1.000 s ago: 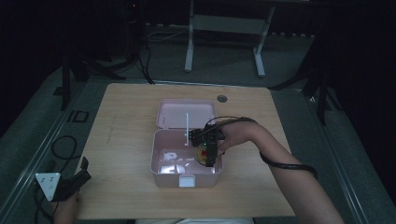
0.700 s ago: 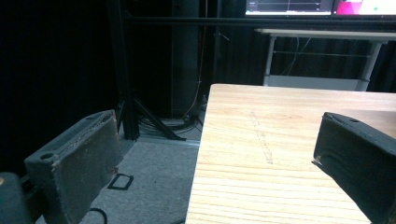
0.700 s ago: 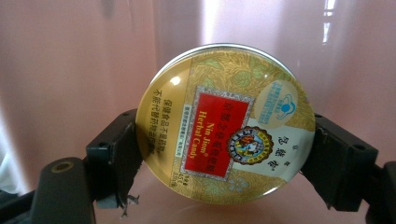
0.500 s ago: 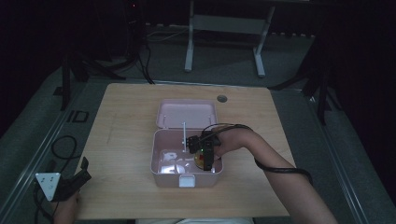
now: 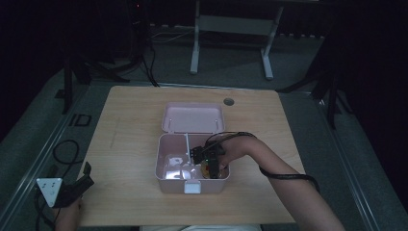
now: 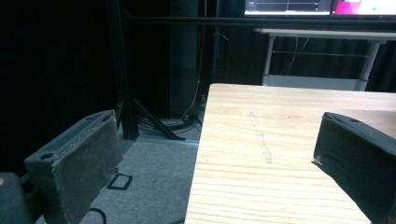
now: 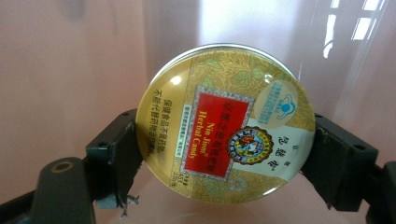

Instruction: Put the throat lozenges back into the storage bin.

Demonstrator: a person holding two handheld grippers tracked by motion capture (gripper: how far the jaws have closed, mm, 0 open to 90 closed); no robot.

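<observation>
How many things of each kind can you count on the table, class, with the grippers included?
Pink plastic box with open lid: 1
Round herbal candy tin, held inside the box: 1
White items in the box's left compartment, too blurred to identify: at least 1
Grippers, left gripper and right gripper: 2
Total: at least 5

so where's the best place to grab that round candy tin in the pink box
Grip the candy tin across its thin rim at two opposite edge points, coming from above into the pink box. It is a flat round disc, so only the rim gives parallel faces. The right claw already holds it this way, one jaw on each side of the rim, the printed lid facing its camera.
</observation>
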